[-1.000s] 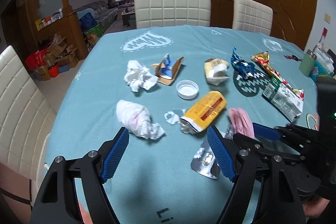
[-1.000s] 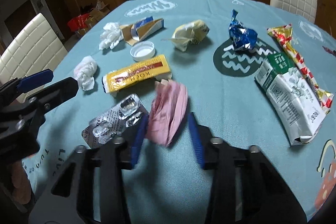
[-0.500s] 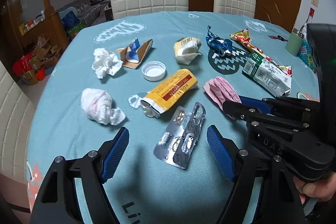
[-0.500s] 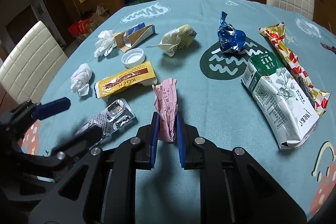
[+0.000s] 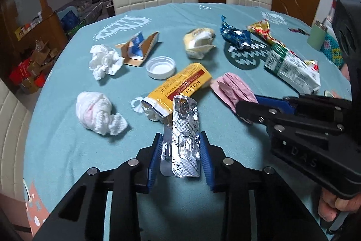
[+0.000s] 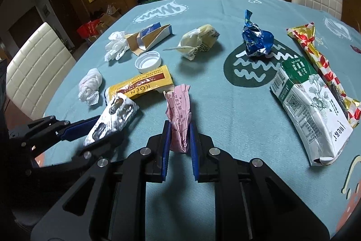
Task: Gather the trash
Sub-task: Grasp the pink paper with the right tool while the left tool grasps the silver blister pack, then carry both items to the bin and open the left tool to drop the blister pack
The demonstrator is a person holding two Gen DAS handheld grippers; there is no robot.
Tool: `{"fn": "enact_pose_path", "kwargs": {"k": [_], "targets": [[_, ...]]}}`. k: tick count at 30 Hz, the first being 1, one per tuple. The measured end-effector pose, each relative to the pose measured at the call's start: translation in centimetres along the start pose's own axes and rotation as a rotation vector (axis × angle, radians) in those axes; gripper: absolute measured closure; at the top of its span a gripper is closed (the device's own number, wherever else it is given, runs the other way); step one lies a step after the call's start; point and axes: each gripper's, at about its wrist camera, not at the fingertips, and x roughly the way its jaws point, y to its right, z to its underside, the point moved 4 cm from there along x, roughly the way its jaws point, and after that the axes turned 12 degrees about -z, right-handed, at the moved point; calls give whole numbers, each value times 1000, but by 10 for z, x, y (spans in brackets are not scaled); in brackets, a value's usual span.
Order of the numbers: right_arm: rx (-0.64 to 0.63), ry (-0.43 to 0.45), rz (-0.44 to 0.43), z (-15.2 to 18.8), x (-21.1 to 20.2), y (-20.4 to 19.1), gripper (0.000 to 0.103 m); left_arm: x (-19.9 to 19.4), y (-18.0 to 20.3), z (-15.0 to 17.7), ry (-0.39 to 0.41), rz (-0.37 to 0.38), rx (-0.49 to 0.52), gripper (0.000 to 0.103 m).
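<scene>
Silver foil of the blister pack [image 5: 183,139] sits pinched between the blue pads of the left tongs [image 5: 181,151], its far end tilted up over the torn end of the yellow sachet [image 5: 180,87]. The right tongs [image 6: 179,143] are closed narrow on the pink crumpled paper [image 6: 179,114], which stands upright between the pads near the front edge of the worktop [image 6: 237,119]. Both pieces look lifted or nearly so, though contact underneath is hard to judge.

The step in hand appears to be carrying these two pieces off. To do it well, keep both grips firm: the blister pack is stiff and slick and could pivot, so raise it straight up, clear of the sachet, before swinging away. The paper is soft and should hold. The tissue wads, white cap [image 5: 160,67], torn carton, blue foil wrapper [image 6: 257,40] and green-and-white bag [image 6: 309,114] remain scattered toward the middle and right edge.
</scene>
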Motion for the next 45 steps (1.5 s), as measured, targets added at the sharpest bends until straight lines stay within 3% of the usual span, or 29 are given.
{"fn": "enact_pose_path", "kwargs": {"k": [21,34,45], "targets": [[-155,-58,-88,-9,32,-76,85,2,-98,-6,26,-141,-195,73],[-273,-93,-136,-19,59,-140,85,1,-152,7,19,-180,-283,73],[-316,-92,-160,-27,67,-172,85,-13,-189,25,31,-196,-358,73]]}}
